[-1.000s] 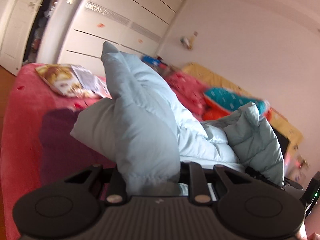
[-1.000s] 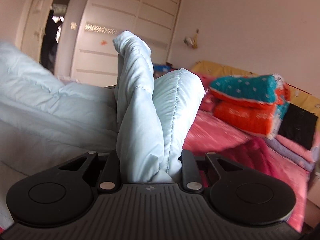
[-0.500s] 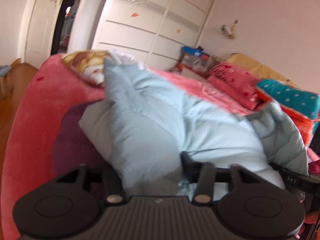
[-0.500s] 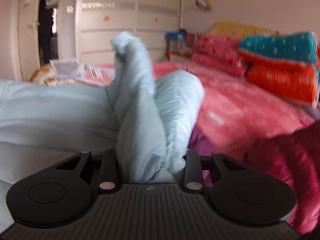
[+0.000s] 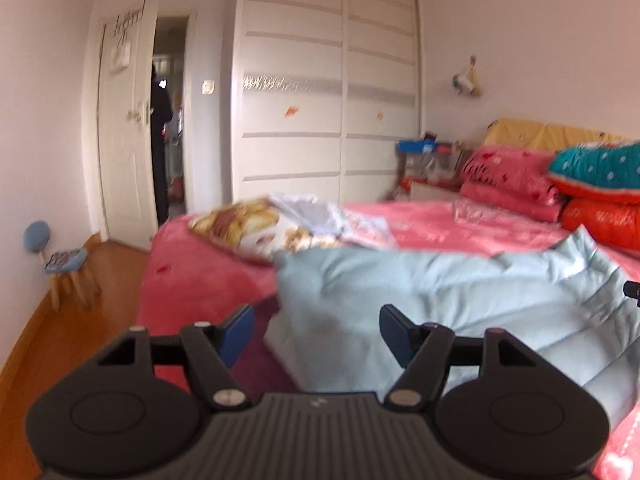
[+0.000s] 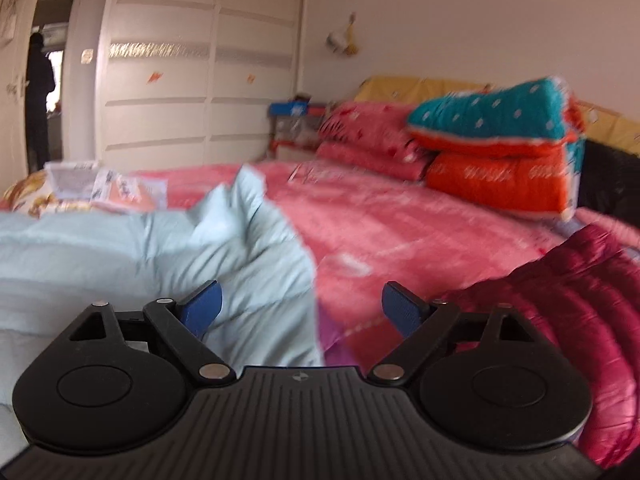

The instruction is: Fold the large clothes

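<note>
Lying spread over the pink bed [image 5: 432, 226], the pale blue padded coat [image 5: 460, 300] fills the lower right of the left wrist view, its near left corner between the blue pads of the left gripper [image 5: 316, 330]. That gripper's jaws have just been opening and now stand apart, with neither pad pressing on the fabric. A patterned cloth [image 5: 256, 226] sits at the bed's far edge, a white wardrobe [image 5: 332, 92] stands behind, and a small stool [image 5: 66, 266] stands on the wooden floor.

From the right wrist view, the right gripper [image 6: 302, 306] has also just been opening and its jaws are spread wide; the coat [image 6: 140, 252] lies slack below and ahead, its rumpled right edge between the pads, free of both. A dark red padded garment [image 6: 576, 304] lies to the right, and stacked teal and orange quilts [image 6: 500, 148] rest further back
</note>
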Available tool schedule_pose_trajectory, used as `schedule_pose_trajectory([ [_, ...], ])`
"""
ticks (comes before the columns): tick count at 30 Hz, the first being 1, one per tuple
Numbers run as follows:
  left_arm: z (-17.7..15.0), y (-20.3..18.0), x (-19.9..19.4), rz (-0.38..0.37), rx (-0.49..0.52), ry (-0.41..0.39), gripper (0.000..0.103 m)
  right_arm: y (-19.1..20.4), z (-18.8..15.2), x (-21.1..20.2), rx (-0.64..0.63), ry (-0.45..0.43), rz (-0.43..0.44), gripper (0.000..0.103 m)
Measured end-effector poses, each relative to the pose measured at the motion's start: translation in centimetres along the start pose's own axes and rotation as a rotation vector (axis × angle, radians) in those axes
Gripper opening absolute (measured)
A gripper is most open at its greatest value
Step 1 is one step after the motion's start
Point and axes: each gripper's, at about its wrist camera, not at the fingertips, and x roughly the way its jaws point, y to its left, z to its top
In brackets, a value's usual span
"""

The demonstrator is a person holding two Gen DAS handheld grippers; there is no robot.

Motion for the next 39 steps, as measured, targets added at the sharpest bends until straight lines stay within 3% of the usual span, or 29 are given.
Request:
schedule_pose_trajectory([
  [2, 0.7, -0.3, 1.0, -0.053, -0.017, -0.003, 0.069, 0.0, 0.3, -0.8, -0.003, -0.041, 0.056, 0.103],
  [6, 1.0, -2.6, 4.0, -0.069, 0.027, -0.014, 0.069, 1.6, 0.5, 1.6, 0.014, 0.039, 0.184, 0.103],
  [8, 0.8, -3.8, 6.0, -0.022, 0.076, -0.031, 0.069, 2.3, 0.7, 3.6, 0.004, 0.058, 0.176, 0.103],
  [13, -1.0, -4.9, 11.1, 0.045, 0.181, 0.039, 0.076, 3.7, -0.3, 8.4, -0.006, 0.187, 0.203, 0.103],
  [16, -1.9, -4.6, 12.9, 0.049, 0.162, 0.043, 0.079, 3.9, -1.2, 9.9, 0.038, 0.234, 0.239, 0.103],
  [21, -3.2, -4.5, 15.6, 0.021, 0.122, 0.080, 0.081, 5.2, -2.1, 10.4, -0.010, 0.293, 0.233, 0.103],
  [31, -6.5, -5.1, 16.8, 0.014, 0.091, 0.011, 0.082, 5.6, -4.7, 11.2, 0.007, 0.200, 0.232, 0.103],
  [39, -7.1, -5.5, 16.9, 0.034, 0.100, -0.022, 0.085, 5.5, -5.5, 11.0, 0.019, 0.136, 0.209, 0.103],
])
